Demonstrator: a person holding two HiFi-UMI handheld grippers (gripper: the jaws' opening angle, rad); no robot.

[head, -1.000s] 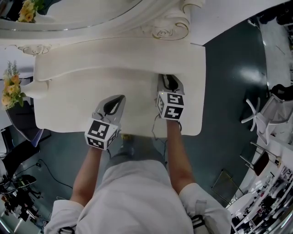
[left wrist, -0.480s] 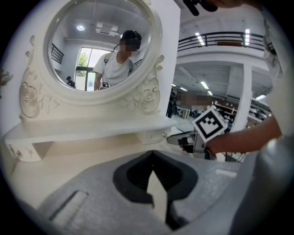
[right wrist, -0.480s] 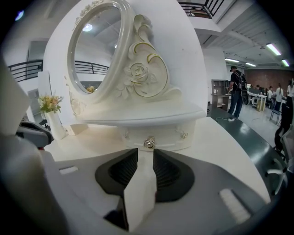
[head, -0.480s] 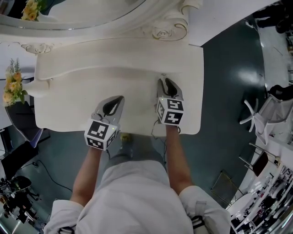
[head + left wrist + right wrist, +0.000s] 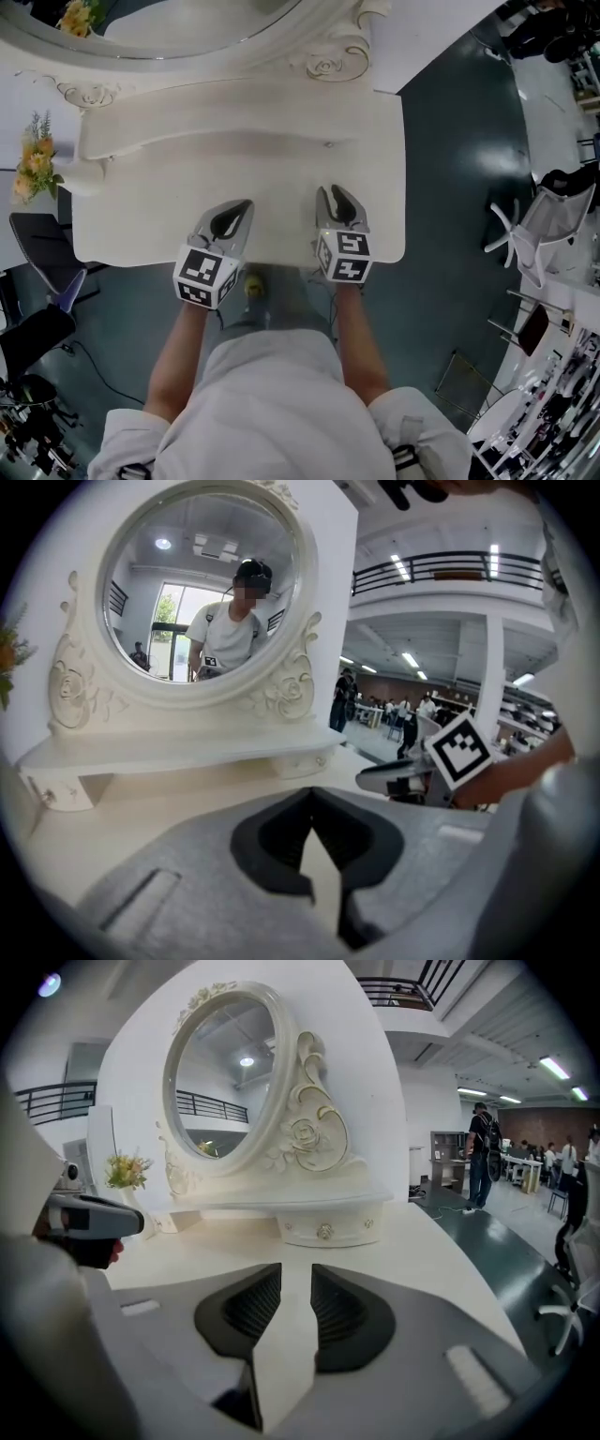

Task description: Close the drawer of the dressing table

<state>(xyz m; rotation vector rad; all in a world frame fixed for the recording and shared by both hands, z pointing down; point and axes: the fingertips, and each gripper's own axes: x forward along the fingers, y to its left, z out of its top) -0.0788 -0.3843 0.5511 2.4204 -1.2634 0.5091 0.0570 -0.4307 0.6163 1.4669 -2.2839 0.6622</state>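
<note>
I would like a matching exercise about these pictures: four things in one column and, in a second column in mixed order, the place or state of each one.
Column one
1. left gripper
2. right gripper
3. small cream drawer with a round knob
4. bunch of yellow flowers

Column two
A. beside the left end of the cream dressing table
B. jaws a little apart, nothing between them
C. below the oval mirror
D. jaws together, nothing between them

Pairs: 1-D, 2-B, 3-C, 4-A
</note>
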